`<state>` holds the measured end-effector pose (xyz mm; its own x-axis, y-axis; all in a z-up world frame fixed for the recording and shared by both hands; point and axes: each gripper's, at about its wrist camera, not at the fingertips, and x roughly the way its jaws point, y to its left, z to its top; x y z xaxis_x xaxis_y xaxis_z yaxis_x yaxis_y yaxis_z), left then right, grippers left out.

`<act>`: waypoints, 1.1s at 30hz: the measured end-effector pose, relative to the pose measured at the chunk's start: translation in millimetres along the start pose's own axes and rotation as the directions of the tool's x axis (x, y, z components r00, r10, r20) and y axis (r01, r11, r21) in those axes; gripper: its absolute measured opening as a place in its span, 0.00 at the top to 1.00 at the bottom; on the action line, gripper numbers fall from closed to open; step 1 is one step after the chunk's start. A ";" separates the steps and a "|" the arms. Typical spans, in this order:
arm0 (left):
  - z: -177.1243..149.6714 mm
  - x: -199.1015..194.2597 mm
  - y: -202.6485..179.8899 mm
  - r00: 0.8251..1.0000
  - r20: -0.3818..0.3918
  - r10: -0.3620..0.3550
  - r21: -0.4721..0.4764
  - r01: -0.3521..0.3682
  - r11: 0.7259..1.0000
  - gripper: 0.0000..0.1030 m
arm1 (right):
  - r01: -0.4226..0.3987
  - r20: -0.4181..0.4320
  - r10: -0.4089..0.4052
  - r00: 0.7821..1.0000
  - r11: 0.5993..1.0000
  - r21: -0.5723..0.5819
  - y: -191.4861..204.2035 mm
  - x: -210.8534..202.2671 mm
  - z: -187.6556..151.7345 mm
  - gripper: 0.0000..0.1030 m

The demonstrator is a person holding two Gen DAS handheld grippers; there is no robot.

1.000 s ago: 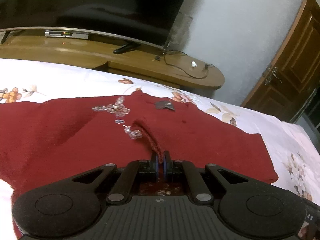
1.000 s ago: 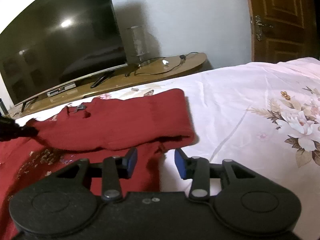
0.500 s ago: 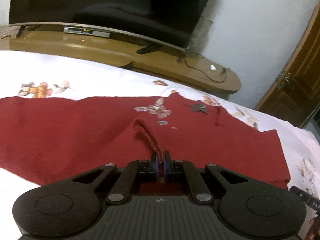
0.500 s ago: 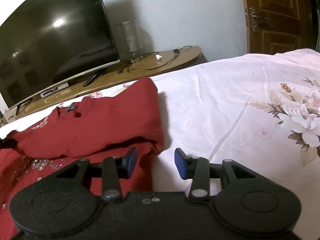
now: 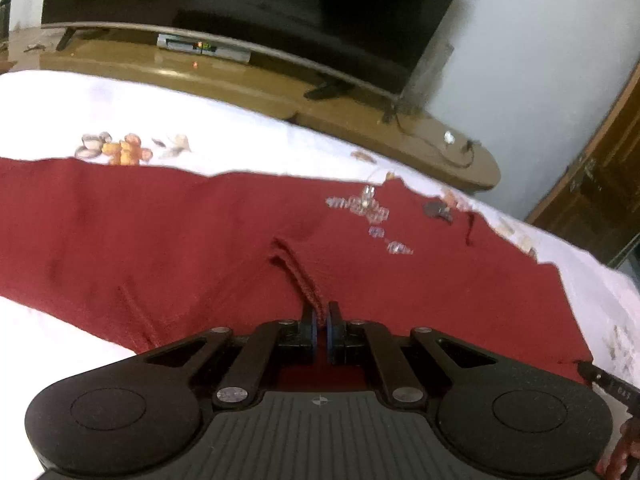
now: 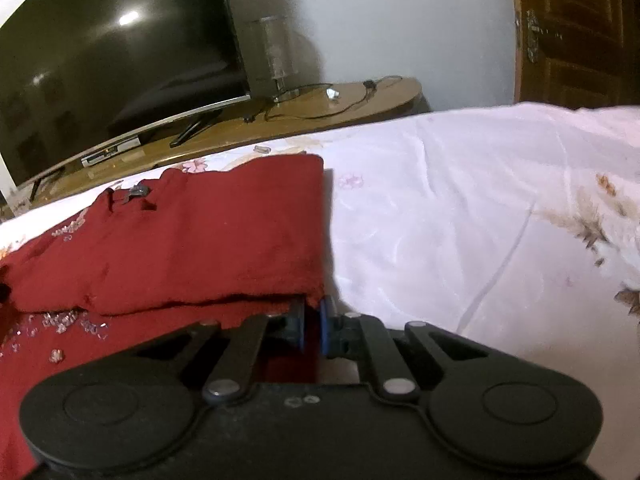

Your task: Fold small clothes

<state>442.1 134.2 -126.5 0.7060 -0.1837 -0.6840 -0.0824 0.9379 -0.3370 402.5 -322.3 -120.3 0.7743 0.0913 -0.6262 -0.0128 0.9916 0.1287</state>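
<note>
Left gripper (image 5: 320, 328) pinches a raised hem ridge of the red knit garment (image 5: 200, 248); right gripper (image 6: 313, 326) has just clamped the folded layer's near corner, presumably for carrying the fold.

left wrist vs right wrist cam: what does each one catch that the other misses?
Left wrist only: the left gripper shut on a raised ridge of the red garment, the orange flower print on the sheet, and the other gripper's tip at the right edge.

Right wrist only: the right gripper shut on the folded layer's near corner, its jaws having just closed, the glass lamp, and the wide bare stretch of bedsheet.

Both: the garment, its sequins, the TV, the wooden stand, the door.
</note>
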 end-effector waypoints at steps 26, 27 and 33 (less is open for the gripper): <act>-20.3 -7.7 -2.9 0.992 0.109 0.058 0.063 -0.065 0.996 0.96 | -0.230 0.039 0.226 0.973 0.955 0.188 -40.0 63.1 51.0 0.92; -21.9 -7.9 -6.0 0.990 0.114 0.083 0.082 -0.093 0.992 0.96 | -0.230 0.075 0.221 0.973 0.960 0.161 -37.6 52.9 51.8 0.92; -26.1 5.9 -7.3 0.990 0.072 0.124 0.081 -0.129 0.988 0.96 | -0.130 0.017 0.129 0.991 0.990 0.048 -24.1 70.8 41.0 0.92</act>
<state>428.5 118.6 -144.9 0.7392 -0.0447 -0.6720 -0.1155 0.9746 -0.1919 483.5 -343.5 -136.2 0.7768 0.2172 -0.5911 -0.0827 0.9657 0.2461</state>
